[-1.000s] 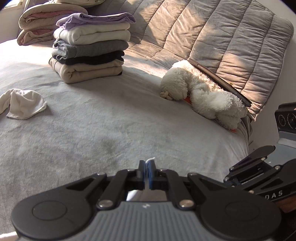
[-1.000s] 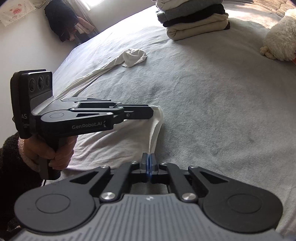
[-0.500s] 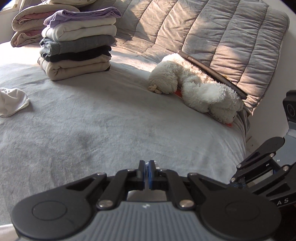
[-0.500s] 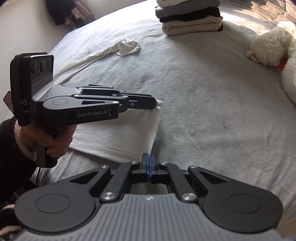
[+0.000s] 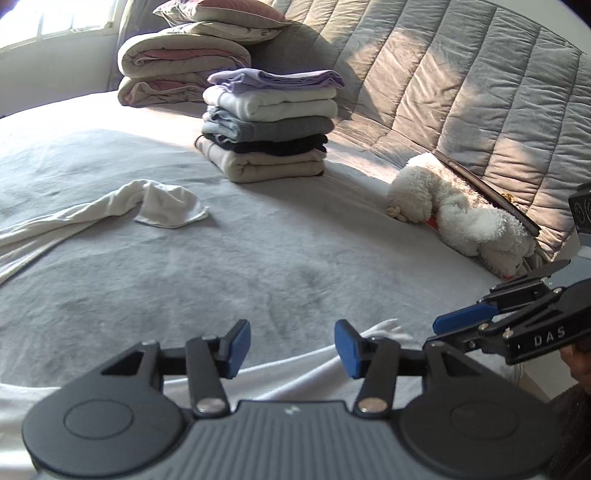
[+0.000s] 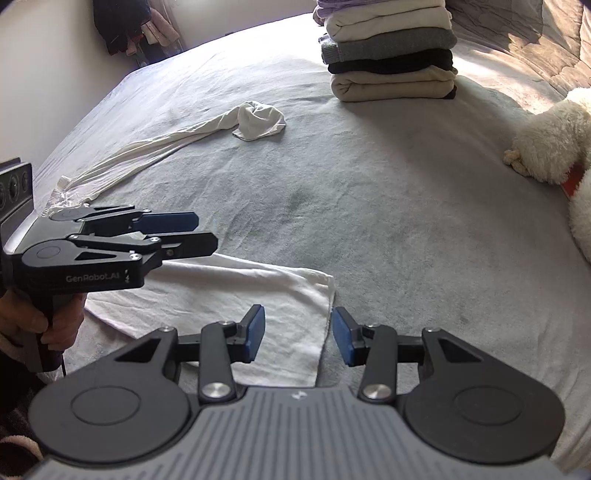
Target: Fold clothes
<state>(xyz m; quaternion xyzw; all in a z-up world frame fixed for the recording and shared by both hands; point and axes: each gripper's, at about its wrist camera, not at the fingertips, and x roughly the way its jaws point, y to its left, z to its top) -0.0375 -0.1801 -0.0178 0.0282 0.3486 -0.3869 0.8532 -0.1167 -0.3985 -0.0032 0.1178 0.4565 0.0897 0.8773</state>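
Note:
A white long-sleeved garment (image 6: 236,291) lies on the grey bed (image 6: 406,221), its body laid flat near the front edge. One sleeve (image 6: 258,120) trails off toward the far left. My right gripper (image 6: 298,334) hovers just above the garment's right edge. Its jaws are opening and the blue pads touch no cloth. My left gripper (image 6: 201,232), held by a hand, hangs above the garment's left part; its jaws are opening too, with nothing between them. In the left wrist view the left gripper (image 5: 292,347) stands over the white fabric (image 5: 295,380), with the right gripper (image 5: 443,332) beside it.
A stack of folded clothes (image 5: 269,125) stands at the back of the bed, with rolled duvets (image 5: 184,62) behind it. A white plush toy (image 5: 461,214) lies against the quilted grey cover (image 5: 461,74) at the right. Dark clothes (image 6: 125,22) hang by the far wall.
Both grippers were shut on the garment's white edge and now stand apart from it. The cloth has dropped flat onto the bed. The left gripper's view has swung left.

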